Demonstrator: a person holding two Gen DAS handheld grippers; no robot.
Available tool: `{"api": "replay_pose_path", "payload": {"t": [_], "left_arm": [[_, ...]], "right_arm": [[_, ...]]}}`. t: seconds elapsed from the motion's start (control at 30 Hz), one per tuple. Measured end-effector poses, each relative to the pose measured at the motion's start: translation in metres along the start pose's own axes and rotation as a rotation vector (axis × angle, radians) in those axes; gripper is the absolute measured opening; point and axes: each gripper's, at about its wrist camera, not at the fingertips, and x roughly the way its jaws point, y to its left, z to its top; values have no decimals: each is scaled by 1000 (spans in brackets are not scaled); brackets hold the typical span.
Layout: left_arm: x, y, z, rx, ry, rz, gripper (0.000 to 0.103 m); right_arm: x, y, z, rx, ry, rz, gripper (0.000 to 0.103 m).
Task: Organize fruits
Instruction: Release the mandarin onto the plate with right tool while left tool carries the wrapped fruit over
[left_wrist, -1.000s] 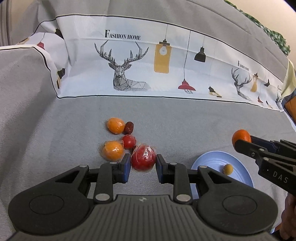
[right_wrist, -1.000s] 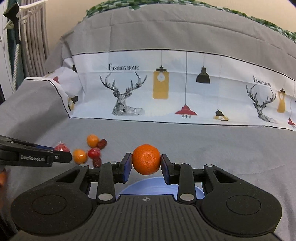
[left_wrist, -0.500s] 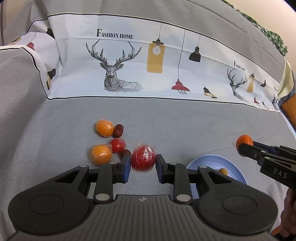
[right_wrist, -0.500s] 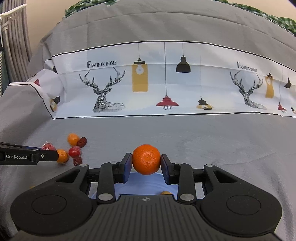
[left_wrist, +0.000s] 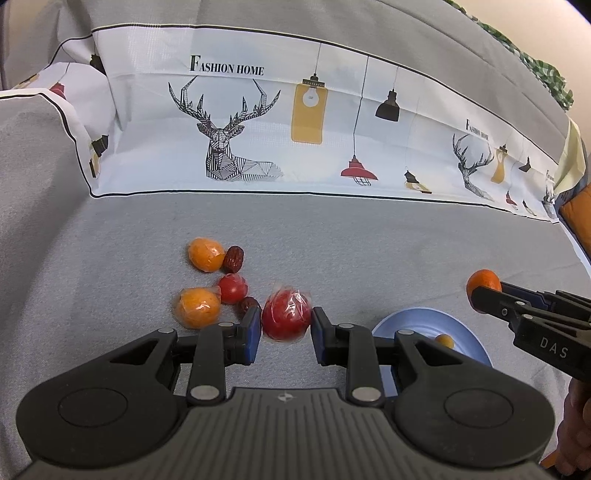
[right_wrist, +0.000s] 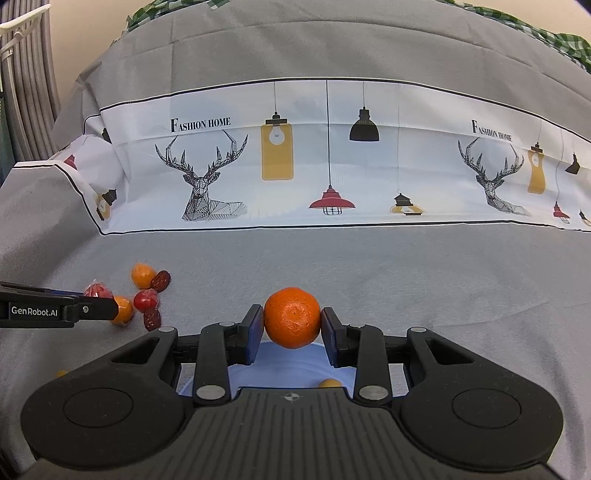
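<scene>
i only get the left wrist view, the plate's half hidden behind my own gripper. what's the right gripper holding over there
Observer: The right gripper is shut on a bare tangerine, with a pad pressed on each side of it.
Operator: is it over the plate yet
Observer: The right wrist view shows the blue plate directly below and behind the tangerine, which is still held above it.
Operator: anything loose that i can't see
Observer: Yes, a small yellow-orange fruit lies alone on the grey cloth, left of the plate and nearer the camera than the fruit pile.
</scene>
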Motion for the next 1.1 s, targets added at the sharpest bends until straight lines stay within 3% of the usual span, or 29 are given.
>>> {"api": "replay_pose_path", "payload": {"t": [0.4,0.63,1.1], "left_arm": [[3,-4,-1,12,5,-5,32],[5,-11,-3,24,2,-32,32],[13,-83,-39,331,7,-203,32]], "right_arm": [[0,-4,0,19,-5,-15,35],[4,-9,-2,36,20,-68,35],[13,-12,-7,39,85,-91,35]]}}
